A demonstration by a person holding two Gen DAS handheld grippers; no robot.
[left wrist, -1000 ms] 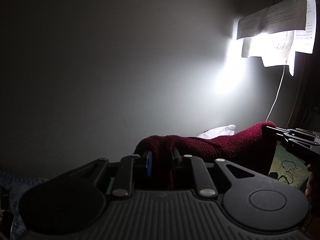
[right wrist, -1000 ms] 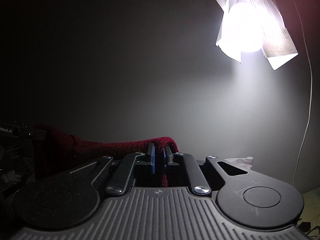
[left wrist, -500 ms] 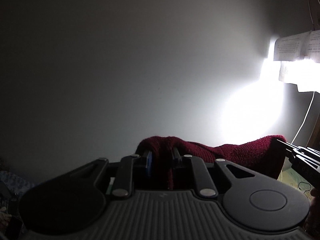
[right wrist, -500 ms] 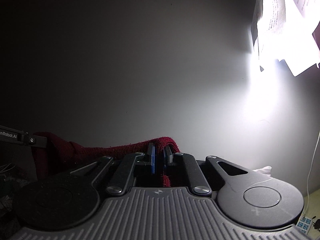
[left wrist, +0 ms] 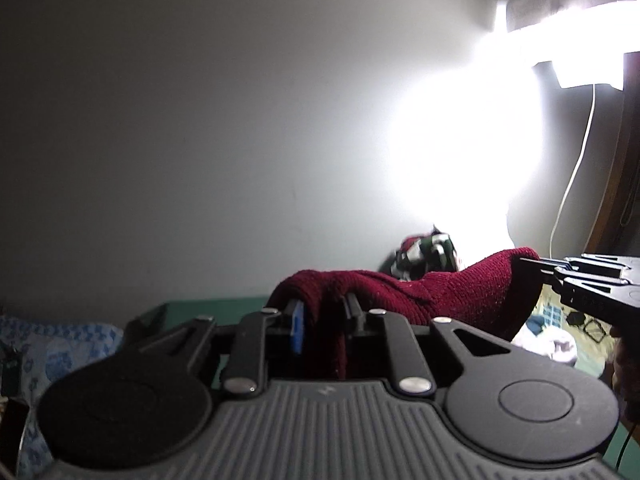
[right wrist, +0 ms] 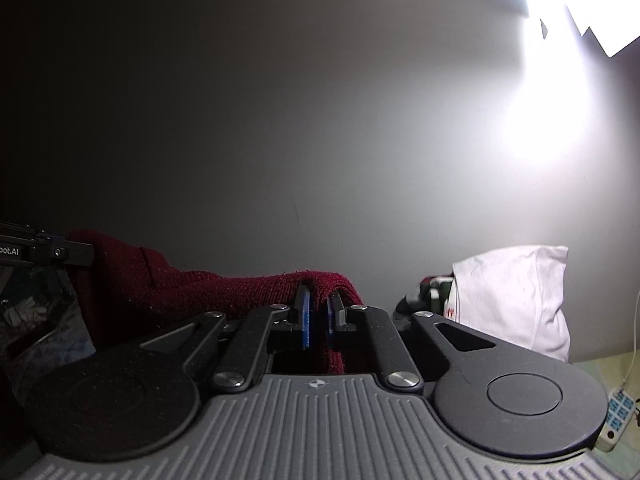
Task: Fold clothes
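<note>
A dark red knitted garment point(left wrist: 440, 292) hangs stretched between my two grippers, held up in front of a grey wall. My left gripper point(left wrist: 322, 304) is shut on one top corner of it. My right gripper point(right wrist: 319, 300) is shut on the other corner of the garment point(right wrist: 224, 292). The right gripper's fingers point(left wrist: 560, 270) show at the right edge of the left wrist view. The left gripper's fingers point(right wrist: 56, 250) show at the left edge of the right wrist view. The garment's lower part is hidden behind the gripper bodies.
A bright lamp point(left wrist: 592, 40) covered with paper glares on the wall at upper right, with a white cable point(left wrist: 572, 164) below it. A white bag point(right wrist: 516, 296) and a green-patterned bundle point(left wrist: 424, 254) lie by the wall. Blue patterned bedding point(left wrist: 52, 344) lies at left. A power strip point(right wrist: 618, 412) lies at right.
Both grippers have tilted down with the garment: the lamp has slid up and right out of view, and the bed surface, white bag and bundle now show.
</note>
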